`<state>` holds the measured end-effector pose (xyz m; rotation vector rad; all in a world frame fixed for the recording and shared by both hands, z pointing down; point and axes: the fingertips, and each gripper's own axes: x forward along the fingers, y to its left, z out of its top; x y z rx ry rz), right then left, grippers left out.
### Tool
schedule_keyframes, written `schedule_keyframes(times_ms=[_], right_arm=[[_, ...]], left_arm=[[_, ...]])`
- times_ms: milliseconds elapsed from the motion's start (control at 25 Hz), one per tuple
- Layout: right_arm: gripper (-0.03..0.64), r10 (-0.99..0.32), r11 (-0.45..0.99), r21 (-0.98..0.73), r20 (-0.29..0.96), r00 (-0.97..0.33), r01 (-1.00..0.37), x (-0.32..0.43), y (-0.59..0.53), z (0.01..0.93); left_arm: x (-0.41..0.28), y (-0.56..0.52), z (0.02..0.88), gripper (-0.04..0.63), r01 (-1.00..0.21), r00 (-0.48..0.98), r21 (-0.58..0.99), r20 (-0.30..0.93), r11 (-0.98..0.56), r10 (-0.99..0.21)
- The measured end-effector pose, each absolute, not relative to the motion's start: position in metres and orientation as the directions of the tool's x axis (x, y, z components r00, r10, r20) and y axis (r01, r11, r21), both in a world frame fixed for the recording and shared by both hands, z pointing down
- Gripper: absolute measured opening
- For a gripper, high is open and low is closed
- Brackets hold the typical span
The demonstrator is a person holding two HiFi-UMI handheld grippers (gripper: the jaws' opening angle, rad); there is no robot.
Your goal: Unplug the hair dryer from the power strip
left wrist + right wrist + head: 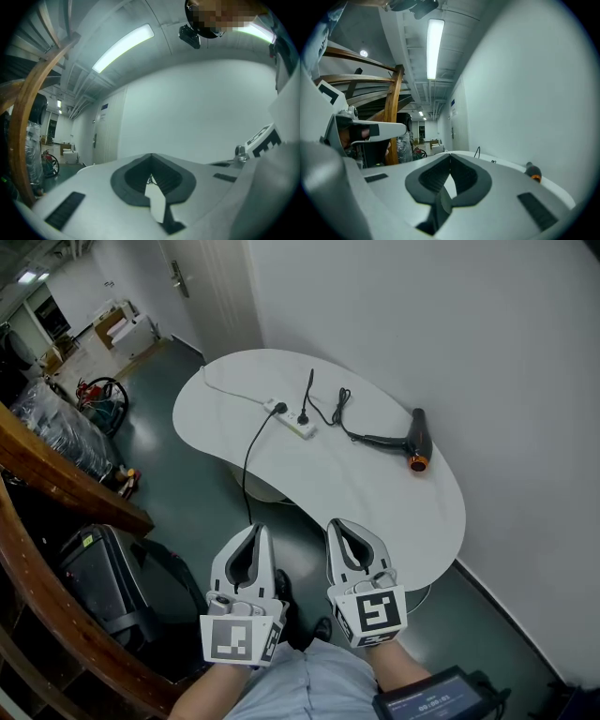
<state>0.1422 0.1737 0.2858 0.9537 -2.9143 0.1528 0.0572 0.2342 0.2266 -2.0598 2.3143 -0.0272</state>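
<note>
White curved table [394, 512] is filling the middle of the room beneath us, set against a plain wall. The hair dryer [415, 442] is lying on its side near the far right edge, well apart from the power strip [292, 422], which is sitting toward the middle of the table. Its black cord [342, 413] is looping back toward the strip, and we are judging the upright black plug [304, 415] to be the dryer's.

We are holding the left gripper [255, 531] and right gripper [337, 525] side by side, just short of the near edge. Both pairs of jaws are together with nothing between them.

We are expecting the plug to be small, stiff and seated firmly, so we would be pinching its body, not the limp cord. The strip is looking light and likely to lift or slide, so pinning it down should help.

A second black cable [251, 451] is also leaving the strip and dropping off the near edge, just beside our target. A white lead [225, 390] is trailing off to the left. A wooden railing [56, 474] is standing clear on the left.
</note>
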Motion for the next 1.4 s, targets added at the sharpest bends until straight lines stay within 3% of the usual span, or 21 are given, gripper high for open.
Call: schedule_keyframes(times_ms=[920,1400], right_arm=[[0.002,-0.685,0.726,-0.004,0.084,-0.724,-0.688,0.004,0.022,0.264],[0.002,-0.731,0.675,-0.012,0.126,-0.671,-0.738,-0.014,-0.013,0.281]], left_arm=[[-0.091,0.084,0.208,-0.003,-1.000,0.007,-0.019,-0.092,-0.005,-0.996],[-0.125,0.053,0.230,-0.003,-0.999,0.041,0.000,-0.038,-0.041,-0.998]])
